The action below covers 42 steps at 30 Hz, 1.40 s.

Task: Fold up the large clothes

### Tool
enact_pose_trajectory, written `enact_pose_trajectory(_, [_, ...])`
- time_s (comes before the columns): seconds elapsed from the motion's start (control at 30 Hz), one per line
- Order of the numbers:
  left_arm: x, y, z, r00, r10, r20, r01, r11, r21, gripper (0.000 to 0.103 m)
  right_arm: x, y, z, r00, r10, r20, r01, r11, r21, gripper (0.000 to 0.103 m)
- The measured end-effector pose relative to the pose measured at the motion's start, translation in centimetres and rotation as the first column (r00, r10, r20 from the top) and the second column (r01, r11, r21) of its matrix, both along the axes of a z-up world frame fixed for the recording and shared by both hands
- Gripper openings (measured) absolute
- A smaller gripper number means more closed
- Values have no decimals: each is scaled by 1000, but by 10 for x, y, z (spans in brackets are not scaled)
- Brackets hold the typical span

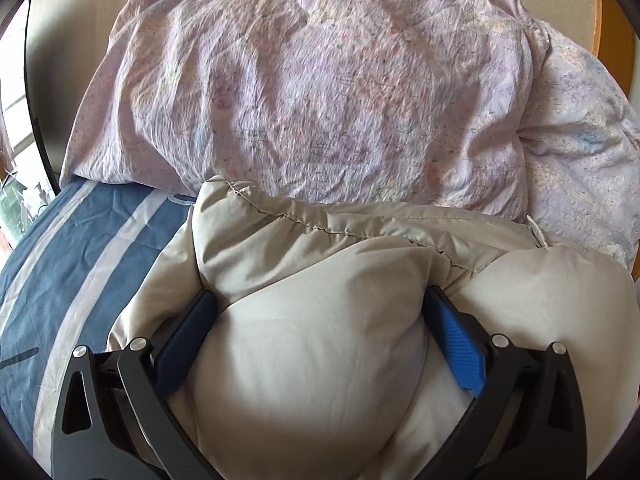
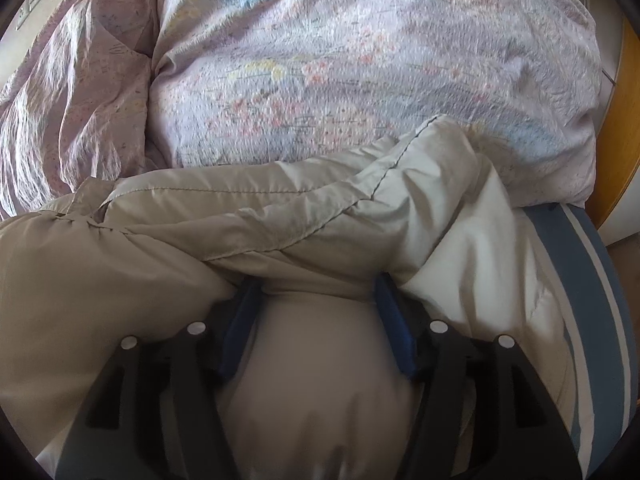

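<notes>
A puffy beige padded jacket [image 1: 320,248] lies bunched on a bed. In the left wrist view my left gripper [image 1: 320,300] has its blue-padded fingers [image 1: 456,344] pressed into a thick bulge of the jacket, one on each side. In the right wrist view my right gripper [image 2: 316,292] likewise squeezes a fold of the same jacket [image 2: 256,216], and its fingertips [image 2: 394,312] are sunk under the fabric. A stitched seam runs across the jacket just beyond both grippers.
A large lilac floral duvet [image 1: 320,92] [image 2: 360,72] is heaped right behind the jacket. A blue sheet with white stripes [image 1: 80,248] [image 2: 592,280] covers the bed. A wooden frame [image 2: 624,128] stands at the right.
</notes>
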State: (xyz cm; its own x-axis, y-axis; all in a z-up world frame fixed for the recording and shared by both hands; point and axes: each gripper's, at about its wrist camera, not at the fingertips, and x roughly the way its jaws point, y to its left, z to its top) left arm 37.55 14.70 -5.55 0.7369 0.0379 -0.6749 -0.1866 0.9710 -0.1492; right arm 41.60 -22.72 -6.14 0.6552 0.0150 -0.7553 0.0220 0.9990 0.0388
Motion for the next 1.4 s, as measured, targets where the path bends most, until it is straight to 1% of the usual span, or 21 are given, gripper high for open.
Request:
enact_pose_trajectory(0.17, [1, 0, -2, 1000, 7, 5, -8, 1000, 11, 102, 0, 0, -5, 1000, -6, 4, 6, 1000, 2, 61])
enact_pose_trajectory(0.27, [-7, 0, 5, 1000, 2, -1, -2, 1000, 15, 102, -6, -5, 2, 1000, -4, 2, 4, 1000, 25, 61])
enact_pose_trajectory(0.33, [-19, 6, 14, 1000, 2, 12, -2, 1000, -17, 102, -18, -18, 13, 999, -19, 34, 16, 997, 81, 61])
enact_pose_trajectory(0.4, [-31, 15, 25, 999, 11, 43, -9, 999, -47, 102, -31, -36, 26, 996, -51, 78, 38, 987, 158, 61])
enact_pose_trajectory(0.43, [-38, 19, 32, 997, 16, 70, -13, 999, -51, 102, -36, -41, 31, 994, -64, 92, 47, 983, 177, 61])
enact_pose_trajectory(0.5, [-45, 25, 41, 994, 23, 108, -20, 999, -34, 102, -41, -54, 40, 989, -94, 115, 69, 977, 202, 61])
enact_pose_trajectory(0.53, [-45, 28, 43, 993, 25, 115, -23, 1000, -14, 102, -41, -57, 40, 989, -97, 114, 73, 977, 199, 61])
enact_pose_trajectory(0.6, [-39, 31, 38, 995, 45, 90, -47, 999, 22, 102, -39, -60, 37, 991, -100, 94, 82, 982, 172, 61])
enact_pose_trajectory(0.63, [-34, 33, 33, 996, 53, 70, -55, 998, 22, 102, -37, -60, 33, 992, -101, 81, 87, 983, 160, 61])
enact_pose_trajectory(0.7, [-27, 40, 21, 996, 80, 41, -80, 997, 13, 102, -29, -60, 21, 994, -109, 23, 106, 986, 126, 61])
enact_pose_trajectory(0.77, [-22, 52, 8, 993, 117, 6, -116, 993, -19, 102, -22, -64, 10, 993, -118, -8, 118, 987, 109, 60])
enact_pose_trajectory(0.83, [-15, 65, -5, 990, 134, -41, -137, 987, -78, 102, -21, -69, 5, 993, -121, -14, 121, 986, 112, 60])
enact_pose_trajectory(0.93, [-8, 78, -19, 987, 140, -72, -151, 975, -161, 102, -15, -73, -1, 992, -120, -31, 123, 985, 120, 60])
enact_pose_trajectory(1.03, [-4, 83, -28, 987, 140, -82, -154, 968, -199, 102, -12, -75, -6, 993, -118, -29, 120, 984, 128, 61])
enact_pose_trajectory(1.13, [-2, 84, -33, 987, 144, -77, -157, 967, -203, 102, -15, -76, -11, 993, -117, -9, 117, 985, 129, 61])
enact_pose_trajectory(1.2, [-2, 86, -33, 986, 147, -80, -161, 965, -209, 102, -18, -75, -11, 993, -119, -11, 119, 985, 124, 61])
enact_pose_trajectory(1.27, [-6, 84, -27, 984, 160, -72, -171, 969, -178, 102, -24, -74, -5, 992, -125, -8, 125, 985, 123, 61])
enact_pose_trajectory(1.3, [-11, 81, -20, 984, 167, -58, -174, 974, -147, 102, -31, -75, 1, 992, -123, 6, 121, 984, 133, 60])
enact_pose_trajectory(1.4, [-27, 77, -1, 985, 174, -3, -174, 980, -98, 102, -54, -79, 17, 991, -128, 48, 119, 979, 167, 60])
